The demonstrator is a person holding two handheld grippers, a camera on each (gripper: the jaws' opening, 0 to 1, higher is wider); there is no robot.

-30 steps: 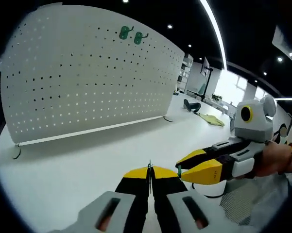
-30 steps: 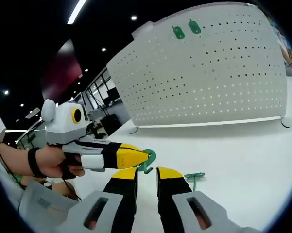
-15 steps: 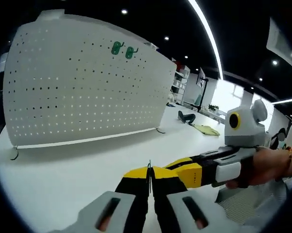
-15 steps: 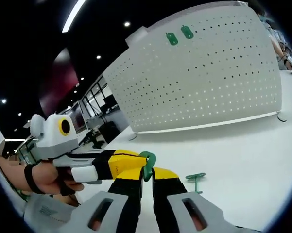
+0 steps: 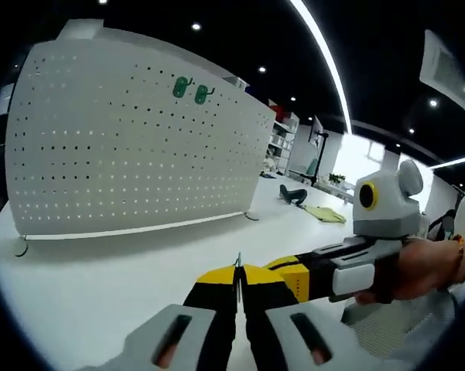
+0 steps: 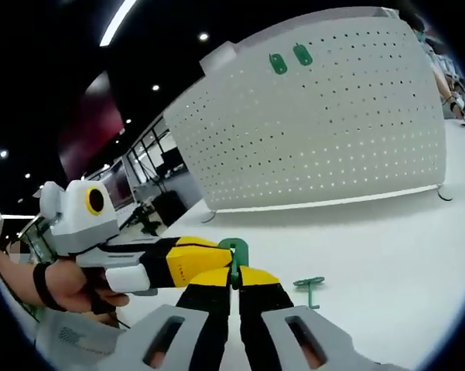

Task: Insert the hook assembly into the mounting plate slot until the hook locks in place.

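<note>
On the white table (image 6: 387, 255) a loose green pin (image 6: 309, 284) lies; both tongs pinch 1 green hook (image 6: 235, 251).

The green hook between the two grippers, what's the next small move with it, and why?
Probably carry the green hook up toward the white pegboard. The left gripper and right gripper both meet at it, well short of the board, where two green hooks already hang. A loose green part lies on the table.

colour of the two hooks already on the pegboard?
Green hooks on the white pegboard; clearest in the right gripper view.
</note>
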